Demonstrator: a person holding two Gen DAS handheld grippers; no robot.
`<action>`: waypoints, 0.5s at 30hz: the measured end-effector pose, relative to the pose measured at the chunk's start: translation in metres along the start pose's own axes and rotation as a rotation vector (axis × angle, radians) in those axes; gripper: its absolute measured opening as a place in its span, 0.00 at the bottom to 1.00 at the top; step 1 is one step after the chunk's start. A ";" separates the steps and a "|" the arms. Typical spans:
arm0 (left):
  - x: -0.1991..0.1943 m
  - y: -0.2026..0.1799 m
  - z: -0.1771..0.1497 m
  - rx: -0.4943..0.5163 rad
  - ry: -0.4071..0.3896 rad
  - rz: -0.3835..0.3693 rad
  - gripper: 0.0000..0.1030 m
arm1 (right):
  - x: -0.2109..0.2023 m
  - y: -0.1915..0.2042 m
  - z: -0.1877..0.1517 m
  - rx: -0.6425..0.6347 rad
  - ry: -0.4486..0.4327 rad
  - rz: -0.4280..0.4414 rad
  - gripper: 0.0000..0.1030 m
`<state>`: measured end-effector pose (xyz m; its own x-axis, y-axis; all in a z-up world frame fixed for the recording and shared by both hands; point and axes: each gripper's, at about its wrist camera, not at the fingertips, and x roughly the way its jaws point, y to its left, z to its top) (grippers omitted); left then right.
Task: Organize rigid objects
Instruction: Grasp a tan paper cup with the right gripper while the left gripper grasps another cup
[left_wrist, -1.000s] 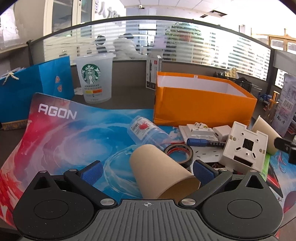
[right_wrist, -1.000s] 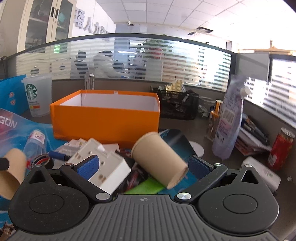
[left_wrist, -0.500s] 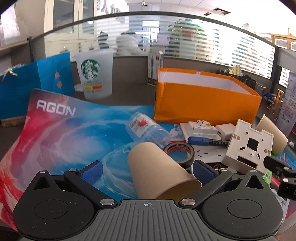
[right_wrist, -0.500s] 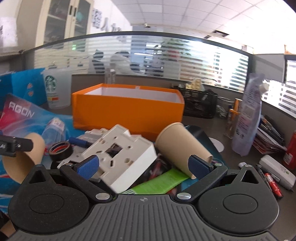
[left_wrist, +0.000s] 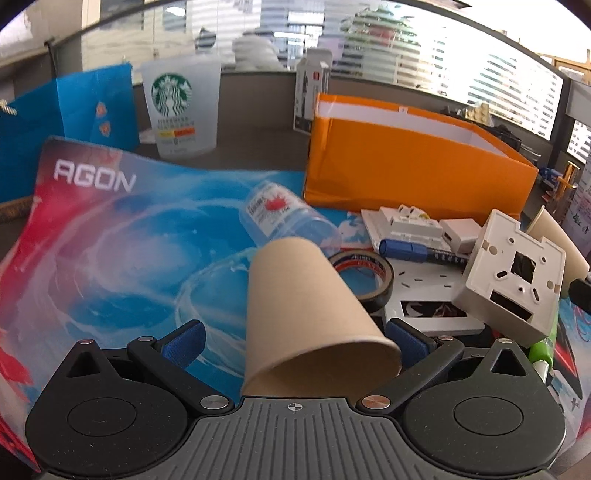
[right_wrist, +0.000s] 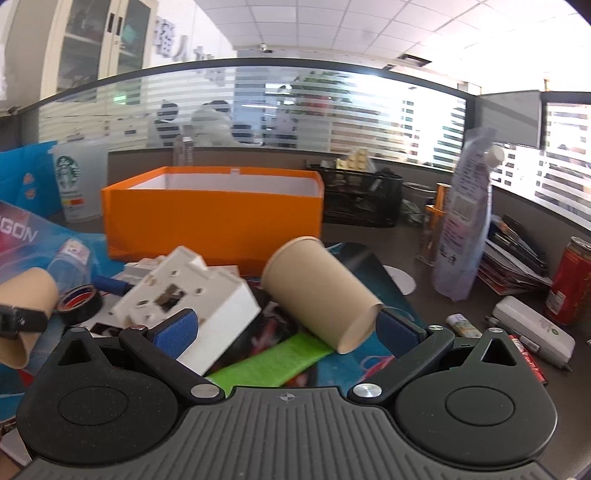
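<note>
A brown paper cup (left_wrist: 306, 306) lies on its side on the AGON mat, rim toward the camera, between the fingers of my left gripper (left_wrist: 295, 338). That gripper is open, with a gap beside its left finger (left_wrist: 184, 339). A second paper cup (right_wrist: 321, 295) lies tilted between the fingers of my right gripper (right_wrist: 286, 328), which is open too; the cup's rim sits against the right finger (right_wrist: 399, 328). A white junction box (right_wrist: 192, 295) rests by the right gripper's left finger. The orange box (left_wrist: 413, 166) stands open behind the clutter.
A tape roll (left_wrist: 364, 275), blue marker (left_wrist: 406, 251), clear bottle (left_wrist: 284, 218) and white sockets (left_wrist: 406, 225) crowd the mat. A Starbucks cup (left_wrist: 177, 110) and a blue bag (left_wrist: 74, 122) stand at the back left. To the right are a red can (right_wrist: 569, 280), a pouch (right_wrist: 465, 221) and pens.
The left gripper has come closer over its cup, which now looks larger. The right view swung left and partly back; the white junction box is now at its left finger.
</note>
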<state>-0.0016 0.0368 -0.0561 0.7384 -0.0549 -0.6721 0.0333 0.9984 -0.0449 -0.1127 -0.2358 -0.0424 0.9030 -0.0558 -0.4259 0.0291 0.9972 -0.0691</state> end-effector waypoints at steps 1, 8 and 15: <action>0.002 0.000 0.000 -0.003 0.006 -0.004 1.00 | 0.000 -0.003 0.000 0.010 0.000 -0.003 1.00; 0.004 0.000 -0.004 -0.004 0.018 0.001 1.00 | 0.000 -0.011 -0.002 0.034 0.000 -0.028 1.00; 0.005 0.000 -0.005 -0.004 0.019 0.004 1.00 | 0.002 -0.013 -0.002 0.028 0.003 -0.034 1.00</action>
<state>-0.0010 0.0367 -0.0630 0.7253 -0.0515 -0.6865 0.0278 0.9986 -0.0455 -0.1122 -0.2490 -0.0443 0.8999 -0.0903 -0.4267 0.0722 0.9957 -0.0584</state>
